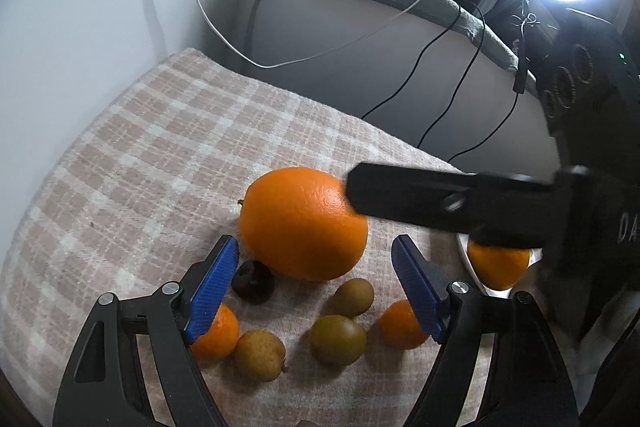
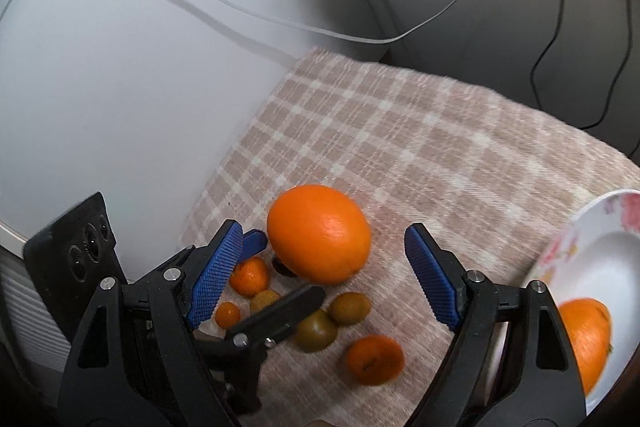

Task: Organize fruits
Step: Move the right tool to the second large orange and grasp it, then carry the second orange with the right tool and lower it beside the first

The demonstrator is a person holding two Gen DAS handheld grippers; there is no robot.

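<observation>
A: Where is the big orange (image 1: 304, 223)?

B: It sits on the checked cloth (image 1: 160, 147) that covers the table; it is the farthest fruit in the bunch; the small fruits lie nearer, just beside it.

A: Which small fruits?

B: Three brownish-green kiwis (image 1: 338, 339), some little tangerines (image 2: 374, 359), and one dark plum (image 1: 253, 281) that touches the big orange on its near left side.

A: Is the left hand-held gripper (image 1: 316, 291) holding anything?

B: No; its blue pads (image 1: 214, 289) stand wide apart and nothing is between them; it hangs over the small fruits.

A: And the right hand-held gripper (image 2: 324, 275)?

B: Wide apart too, and empty; the big orange shows in the gap, a bit farther away; one of its black fingers reaches in front of the orange in the left view.

A: Where do the fruits go?

B: I think onto the white plate (image 2: 600, 247) on the right; one orange (image 2: 588, 339) already lies in it.

A: How will the big orange feel?

B: Heavy and firm, I guess; its skin looks shiny, so it may slip; it is round, so it may roll and bump the plum; grab it across its fat middle, one pad on each side.
</observation>
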